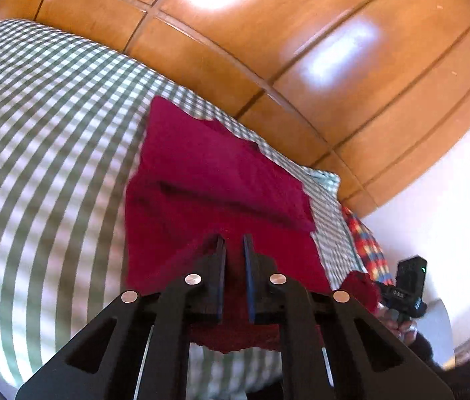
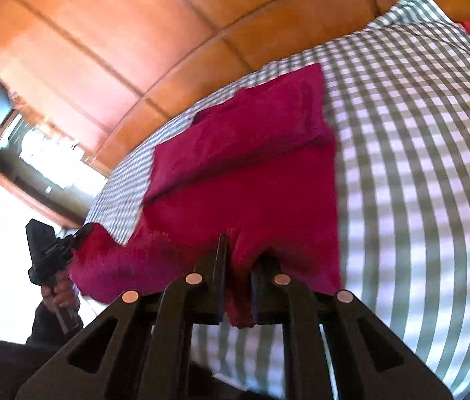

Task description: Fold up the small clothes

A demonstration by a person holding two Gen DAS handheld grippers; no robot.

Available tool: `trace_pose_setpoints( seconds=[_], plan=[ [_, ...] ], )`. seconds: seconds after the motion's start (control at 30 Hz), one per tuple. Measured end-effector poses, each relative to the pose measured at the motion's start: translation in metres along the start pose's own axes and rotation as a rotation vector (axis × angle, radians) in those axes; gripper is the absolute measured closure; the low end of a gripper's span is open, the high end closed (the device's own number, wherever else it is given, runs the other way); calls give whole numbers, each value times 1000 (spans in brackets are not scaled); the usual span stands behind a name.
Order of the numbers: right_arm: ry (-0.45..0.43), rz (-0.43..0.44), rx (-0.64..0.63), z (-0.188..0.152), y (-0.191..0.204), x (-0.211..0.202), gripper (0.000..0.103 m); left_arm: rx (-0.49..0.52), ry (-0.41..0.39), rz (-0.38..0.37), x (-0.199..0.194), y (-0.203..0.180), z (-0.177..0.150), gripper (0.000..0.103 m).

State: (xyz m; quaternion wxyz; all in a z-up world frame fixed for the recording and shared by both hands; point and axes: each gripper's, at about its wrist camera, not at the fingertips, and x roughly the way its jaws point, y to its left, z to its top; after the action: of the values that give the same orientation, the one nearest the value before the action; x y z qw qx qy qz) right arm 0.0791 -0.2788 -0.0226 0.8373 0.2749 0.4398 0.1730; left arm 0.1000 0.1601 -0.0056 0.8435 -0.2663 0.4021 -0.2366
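Cloth (image 1: 221, 180), dark red, lies half-folded on the checked bed (image 1: 45, 153), its near hem pinched by the left claw (image 1: 234, 243) and right claw (image 2: 246, 250); carry both corners level.

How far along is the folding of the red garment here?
One fold looks done: a flap of the dark red knit garment lies doubled over. In hand: left gripper and right gripper each pinch its near hem, lifted off the green checked sheet. Remaining: carrying that hem over.
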Motion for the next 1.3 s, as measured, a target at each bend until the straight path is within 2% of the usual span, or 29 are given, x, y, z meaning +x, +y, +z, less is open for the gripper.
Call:
trace_pose_setpoints(
  seconds=[0.13, 0.2, 0.23, 0.27, 0.3, 0.33, 0.37, 0.43, 0.5, 0.53, 0.6, 0.67, 0.77, 0.83, 0.93, 1.0, 1.07, 1.17, 1.2, 1.23, 1.27, 1.3],
  plan=[
    [8, -65, 58, 26, -23, 24, 93, -72, 14, 83, 40, 20, 42, 95],
    [21, -86, 94, 38, -42, 28, 88, -99, 25, 113, 63, 24, 61, 94],
    [25, -78, 113, 40, -47, 32, 84, -109, 27, 114, 63, 28, 61, 82],
    [22, -76, 122, 41, -52, 32, 76, -120, 27, 95, 65, 29, 67, 69],
    [17, -73, 126, 43, -55, 31, 68, -137, 14, 79, 64, 31, 72, 61],
    [8, -47, 136, 43, -57, 26, 46, -149, 0, 73, 61, 34, 74, 44],
    [-2, -27, 147, 41, -59, 19, 33, -159, -26, 66, 53, 38, 77, 38],
    [-46, -11, 138, 39, -59, -1, 33, -159, -55, 76, 42, 43, 76, 38],
    [-80, -10, 113, 37, -64, -21, 33, -110, -58, 122, 32, 46, 69, 38],
    [-91, -30, 101, 34, -64, -30, 33, -65, -54, 155, 30, 44, 64, 38],
    [-99, -130, 30, 26, -57, -39, 32, 54, -23, 235, 32, 39, 46, 38],
    [-78, -205, -20, 18, -50, -38, 36, 116, 13, 261, 39, 38, 33, 38],
    [-64, -312, -75, 16, -44, -18, 47, 146, 39, 265, 50, 38, 20, 39],
    [-66, -350, -90, 22, -44, -6, 47, 146, 23, 257, 54, 37, 22, 43],
    [-72, -402, -117, 33, -47, 13, 47, 136, 7, 239, 62, 35, 33, 43],
    [-62, -420, -129, 44, -51, 33, 58, 128, 6, 217, 70, 34, 44, 43],
    [-54, -431, -136, 50, -53, 41, 78, 124, 6, 197, 75, 30, 52, 43],
    [-56, -440, -145, 55, -49, 47, 93, 133, 18, 197, 88, 26, 61, 43],
    [-60, -443, -157, 55, -46, 46, 93, 138, 27, 210, 95, 26, 63, 43],
    [-64, -456, -176, 54, -42, 45, 94, 138, 38, 215, 102, 27, 64, 47],
    [-67, -465, -192, 55, -39, 45, 95, 132, 67, 189, 109, 29, 65, 79],
    [-75, -471, -214, 54, -33, 41, 95, 130, 93, 179, 114, 28, 65, 88]
  ],
)
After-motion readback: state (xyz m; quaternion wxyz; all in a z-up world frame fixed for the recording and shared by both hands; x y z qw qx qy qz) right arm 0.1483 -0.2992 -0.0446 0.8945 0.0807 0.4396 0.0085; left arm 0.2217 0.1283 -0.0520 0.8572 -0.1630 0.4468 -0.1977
